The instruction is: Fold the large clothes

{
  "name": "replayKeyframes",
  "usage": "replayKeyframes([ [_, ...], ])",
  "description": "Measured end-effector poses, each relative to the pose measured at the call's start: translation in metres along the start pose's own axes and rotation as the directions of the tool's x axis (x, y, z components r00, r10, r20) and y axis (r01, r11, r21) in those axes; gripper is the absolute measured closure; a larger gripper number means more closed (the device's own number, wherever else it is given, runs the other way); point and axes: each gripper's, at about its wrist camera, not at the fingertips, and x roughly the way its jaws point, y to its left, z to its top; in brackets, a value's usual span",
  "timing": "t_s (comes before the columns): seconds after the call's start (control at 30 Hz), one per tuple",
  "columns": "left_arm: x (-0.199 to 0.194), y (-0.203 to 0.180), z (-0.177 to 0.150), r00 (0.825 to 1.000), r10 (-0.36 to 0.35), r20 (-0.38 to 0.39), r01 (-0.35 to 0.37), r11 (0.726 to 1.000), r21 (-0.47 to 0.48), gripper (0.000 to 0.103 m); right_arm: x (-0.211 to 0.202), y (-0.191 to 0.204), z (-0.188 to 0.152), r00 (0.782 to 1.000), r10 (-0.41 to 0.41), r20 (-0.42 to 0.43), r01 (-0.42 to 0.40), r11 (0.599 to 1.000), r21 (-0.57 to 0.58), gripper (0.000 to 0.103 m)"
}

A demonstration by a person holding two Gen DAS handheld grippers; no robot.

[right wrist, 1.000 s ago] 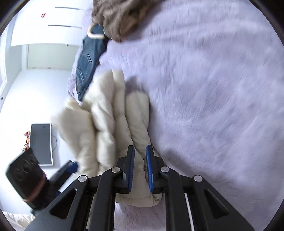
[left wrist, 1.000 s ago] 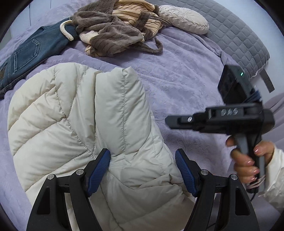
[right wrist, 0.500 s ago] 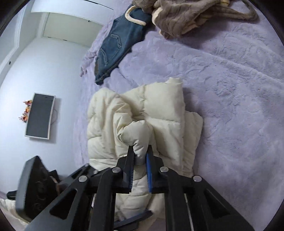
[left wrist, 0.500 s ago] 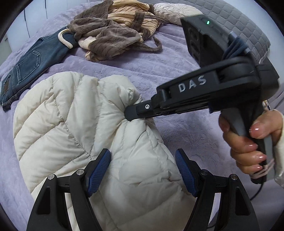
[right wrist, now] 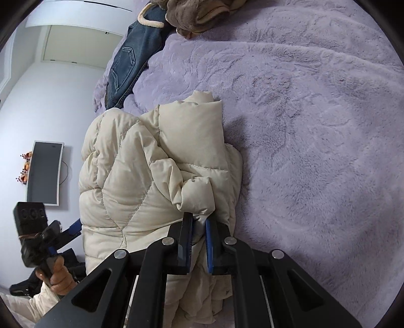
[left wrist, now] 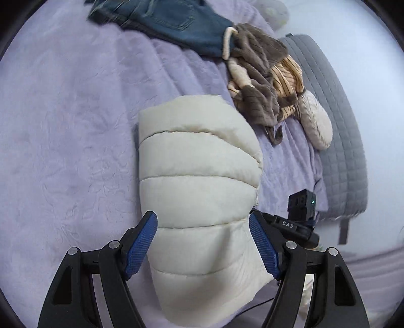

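My right gripper (right wrist: 197, 227) is clamped on a pinched fold of the cream puffer jacket (right wrist: 141, 176); its jaws have just been closing, and the fabric sits squeezed between the blue pads (right wrist: 209, 242). The jacket lies bunched and partly folded on the lilac plush bedspread (right wrist: 315, 126), one quilted panel standing up behind the pinch.

My left gripper (left wrist: 203, 242) stands wide, its pads either side of the jacket's lower quilted section (left wrist: 197, 176); I cannot tell whether they touch it. In the right wrist view I see the hand (right wrist: 59, 276) holding that gripper at the jacket's left edge.

Further up the bed lie blue jeans (left wrist: 171, 20), a brown and striped heap of clothes (left wrist: 265, 75), and a cream ribbed cushion (left wrist: 317, 123) against a grey quilted pillow (left wrist: 338, 113).
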Motion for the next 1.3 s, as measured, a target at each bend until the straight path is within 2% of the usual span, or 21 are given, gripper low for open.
replayKeyframes([
  [0.07, 0.011, 0.023, 0.003, 0.997, -0.072, -0.041, 0.07, 0.996, -0.064, 0.027, -0.001, -0.001, -0.002, 1.0, 0.0, -0.001, 0.0, 1.0, 0.0, 0.094],
  [0.23, 0.04, 0.043, 0.005, 0.983, -0.161, -0.087, 0.153, 0.983, -0.099, 0.027, 0.005, -0.002, 0.002, 1.0, 0.001, -0.005, -0.001, 1.0, 0.01, 0.094],
  [0.27, 0.044, 0.044, 0.006, 0.983, -0.163, -0.088, 0.154, 0.983, -0.099, 0.018, 0.008, 0.0, 0.005, 1.0, 0.0, -0.005, 0.0, 1.0, 0.013, 0.094],
  [0.37, 0.052, 0.037, 0.0, 0.987, -0.122, -0.102, 0.116, 0.991, -0.063, 0.017, 0.008, -0.001, 0.005, 1.0, 0.002, -0.006, -0.002, 1.0, 0.023, 0.094],
  [0.5, 0.066, 0.017, -0.002, 0.996, 0.016, -0.092, -0.013, 0.999, 0.035, 0.014, 0.005, 0.004, 0.005, 1.0, -0.017, -0.009, 0.017, 0.999, 0.033, 0.093],
  [0.6, 0.069, 0.008, -0.005, 0.994, 0.075, -0.075, -0.07, 0.995, 0.068, 0.014, -0.007, 0.016, 0.005, 0.998, -0.069, -0.001, 0.069, 0.998, 0.009, 0.09],
  [0.67, 0.07, 0.005, -0.006, 0.993, 0.097, -0.064, -0.092, 0.993, 0.078, 0.014, -0.02, 0.022, 0.004, 0.996, -0.085, 0.02, 0.085, 0.996, -0.004, 0.07],
  [0.7, 0.07, 0.005, -0.007, 0.993, 0.105, -0.06, -0.1, 0.992, 0.082, 0.014, -0.027, 0.022, 0.003, 0.996, -0.079, 0.035, 0.079, 0.997, 0.001, 0.028],
  [0.73, 0.07, 0.004, -0.007, 0.992, 0.111, -0.056, -0.106, 0.991, 0.084, 0.014, -0.033, 0.02, 0.003, 0.997, -0.062, 0.05, 0.062, 0.998, 0.011, 0.0],
  [0.83, 0.07, 0.004, -0.006, 0.991, 0.123, -0.05, -0.119, 0.989, 0.083, 0.014, -0.042, 0.013, 0.0, 0.998, -0.006, 0.066, 0.004, 1.0, 0.031, 0.001],
  [0.93, 0.07, 0.003, -0.006, 0.99, 0.13, -0.049, -0.125, 0.988, 0.087, 0.014, -0.027, 0.004, -0.001, 0.998, 0.055, 0.001, -0.055, 0.997, 0.056, 0.001],
  [1.07, 0.069, 0.005, -0.007, 0.991, 0.128, -0.049, -0.123, 0.989, 0.087, 0.012, 0.009, -0.001, 0.001, 0.986, 0.15, -0.069, -0.144, 0.986, 0.081, 0.001],
  [1.3, 0.072, 0.011, -0.009, 0.992, 0.112, -0.052, -0.109, 0.992, 0.071, 0.01, 0.047, 0.01, 0.008, 0.976, 0.186, -0.111, -0.178, 0.981, 0.082, 0.0],
])
